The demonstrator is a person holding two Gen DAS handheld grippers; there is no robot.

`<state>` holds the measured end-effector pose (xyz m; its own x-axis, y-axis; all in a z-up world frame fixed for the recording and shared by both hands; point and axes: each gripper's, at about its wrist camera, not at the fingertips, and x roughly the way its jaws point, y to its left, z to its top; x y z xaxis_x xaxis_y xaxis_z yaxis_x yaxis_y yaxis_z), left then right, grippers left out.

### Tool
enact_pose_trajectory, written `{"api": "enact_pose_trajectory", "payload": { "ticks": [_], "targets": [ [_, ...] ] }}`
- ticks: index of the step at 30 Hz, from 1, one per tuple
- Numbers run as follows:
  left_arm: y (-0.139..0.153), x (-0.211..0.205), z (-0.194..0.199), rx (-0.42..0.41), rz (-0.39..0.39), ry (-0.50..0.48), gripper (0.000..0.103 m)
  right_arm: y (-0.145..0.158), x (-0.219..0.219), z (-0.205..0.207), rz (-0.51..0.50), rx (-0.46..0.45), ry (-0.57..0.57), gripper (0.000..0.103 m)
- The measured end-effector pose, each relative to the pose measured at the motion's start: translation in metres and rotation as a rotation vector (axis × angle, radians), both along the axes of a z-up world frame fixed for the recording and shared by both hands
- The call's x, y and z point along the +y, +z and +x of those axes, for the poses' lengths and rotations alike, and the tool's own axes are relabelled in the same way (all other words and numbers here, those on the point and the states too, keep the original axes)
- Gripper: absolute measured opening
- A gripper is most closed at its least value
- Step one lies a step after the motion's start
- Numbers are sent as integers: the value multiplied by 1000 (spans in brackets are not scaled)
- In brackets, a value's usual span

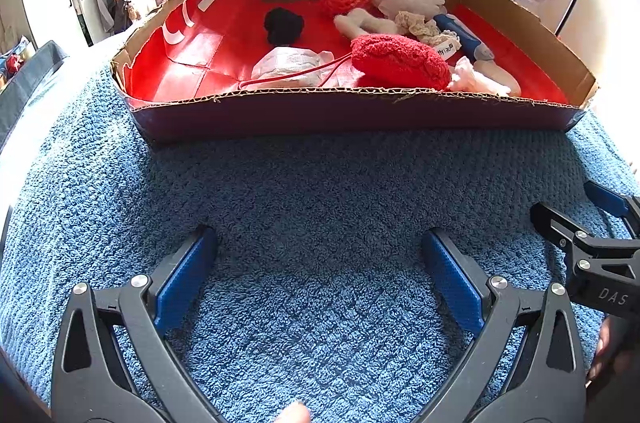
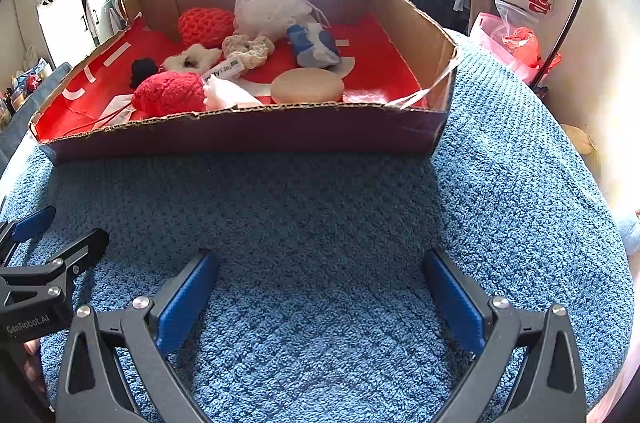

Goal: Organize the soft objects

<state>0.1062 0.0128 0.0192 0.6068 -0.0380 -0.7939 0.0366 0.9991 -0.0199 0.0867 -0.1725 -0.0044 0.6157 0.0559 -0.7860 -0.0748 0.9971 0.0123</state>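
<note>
A blue towel (image 1: 312, 183) is spread under the box (image 1: 352, 121), in which all soft objects are gathered, straight ahead of both grippers; neither is clearly nearer. The left gripper (image 1: 320, 275) and right gripper (image 2: 320, 287) are spread wide, empty. A red pouf (image 1: 400, 61) lies at the box's near wall. "GenRobot.AI" is read on the left gripper

1. The left gripper (image 1: 320, 279) has its two blue-padded fingers (image 1: 182, 279) spread wide, with nothing between them.
2. The right gripper (image 2: 320, 297) is likewise spread wide, its fingers (image 2: 454, 297) holding nothing.
3. Both point forward, side by side and near each other: each shows at the edge of the other's view.
4. A fingertip of the person's hand (image 1: 294, 413) shows at the bottom edge of the left wrist view.
</note>
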Motion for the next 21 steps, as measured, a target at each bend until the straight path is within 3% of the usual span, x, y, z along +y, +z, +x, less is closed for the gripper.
{"api": "enact_pose_trajectory", "payload": {
  "ticks": [21],
  "targets": [
    [-2, 2, 2, -1, -4, -4, 103, 0, -1, 1, 7, -3, 2, 103]
  ]
}}
